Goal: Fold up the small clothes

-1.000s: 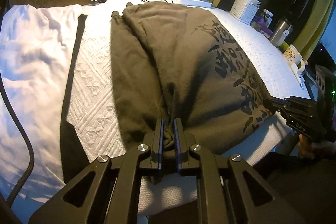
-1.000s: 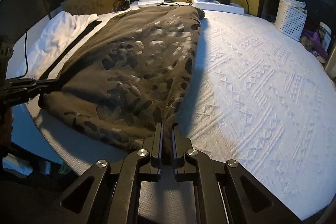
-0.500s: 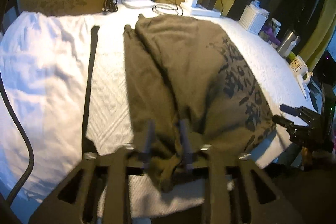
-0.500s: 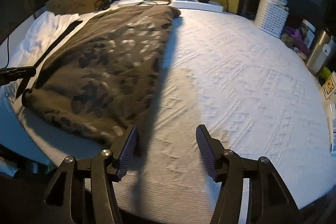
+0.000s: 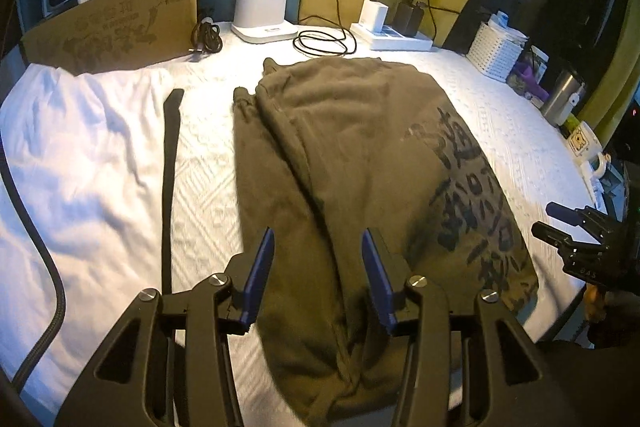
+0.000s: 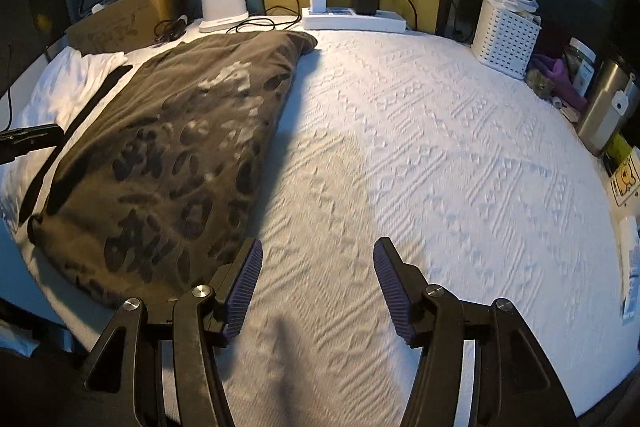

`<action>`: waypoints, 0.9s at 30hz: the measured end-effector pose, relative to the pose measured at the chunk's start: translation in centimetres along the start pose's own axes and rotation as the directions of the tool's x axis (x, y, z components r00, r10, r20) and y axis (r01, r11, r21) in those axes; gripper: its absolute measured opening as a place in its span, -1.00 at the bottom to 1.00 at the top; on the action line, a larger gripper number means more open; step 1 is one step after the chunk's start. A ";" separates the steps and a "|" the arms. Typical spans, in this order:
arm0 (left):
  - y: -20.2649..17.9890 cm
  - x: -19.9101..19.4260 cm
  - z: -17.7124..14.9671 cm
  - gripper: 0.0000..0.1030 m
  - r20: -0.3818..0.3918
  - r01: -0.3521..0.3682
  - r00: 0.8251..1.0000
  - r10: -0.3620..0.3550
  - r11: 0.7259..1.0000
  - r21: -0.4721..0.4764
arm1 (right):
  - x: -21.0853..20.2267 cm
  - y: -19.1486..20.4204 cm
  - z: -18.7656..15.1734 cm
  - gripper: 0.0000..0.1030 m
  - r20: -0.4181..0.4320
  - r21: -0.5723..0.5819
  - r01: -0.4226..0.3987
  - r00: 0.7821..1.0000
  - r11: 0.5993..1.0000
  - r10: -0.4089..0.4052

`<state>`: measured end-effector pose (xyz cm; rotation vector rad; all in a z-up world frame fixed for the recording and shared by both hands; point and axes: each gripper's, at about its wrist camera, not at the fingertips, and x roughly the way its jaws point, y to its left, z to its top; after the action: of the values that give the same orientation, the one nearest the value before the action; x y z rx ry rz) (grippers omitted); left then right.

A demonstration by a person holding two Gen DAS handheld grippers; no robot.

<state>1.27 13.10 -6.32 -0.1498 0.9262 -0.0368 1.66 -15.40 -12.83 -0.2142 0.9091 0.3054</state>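
An olive-brown garment [image 5: 360,187] with dark printed characters lies folded lengthwise on the white textured bedcover [image 5: 204,187]. It also shows at the left of the right wrist view [image 6: 172,155]. My left gripper [image 5: 318,275] is open and empty, just above the garment's near end. My right gripper [image 6: 318,283] is open and empty over bare bedcover [image 6: 440,167], just right of the garment's near corner. The right gripper also shows at the right edge of the left wrist view [image 5: 576,231].
A white garment [image 5: 76,163] and a black strap [image 5: 170,163] lie left of the olive one. At the back stand a cardboard box [image 5: 120,27], a white lamp base [image 5: 262,15], a power strip [image 5: 390,35] with cables, and a white basket [image 6: 506,35]. A steel mug [image 6: 604,107] stands right.
Both grippers were shut on the garment's near edge; they have opened, let it go and drawn back. The garment now lies flat on the cover.
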 end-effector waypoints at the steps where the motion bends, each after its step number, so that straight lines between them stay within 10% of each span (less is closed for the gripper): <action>1: 0.0 0.2 0.3 -0.11 0.008 -0.002 1.000 0.002 1.000 -0.004 | 0.2 -0.1 0.4 0.17 0.001 -0.001 -0.001 1.000 1.000 0.001; 27: 2.9 9.3 9.1 -0.09 0.035 -0.019 0.999 0.019 1.000 -0.007 | 7.2 -0.3 11.5 0.16 0.039 -0.052 -0.005 0.999 0.999 0.007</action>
<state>14.04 16.15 -8.73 -0.1474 0.8923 -0.0132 14.39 -10.97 -11.69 -0.2526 0.8636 0.3381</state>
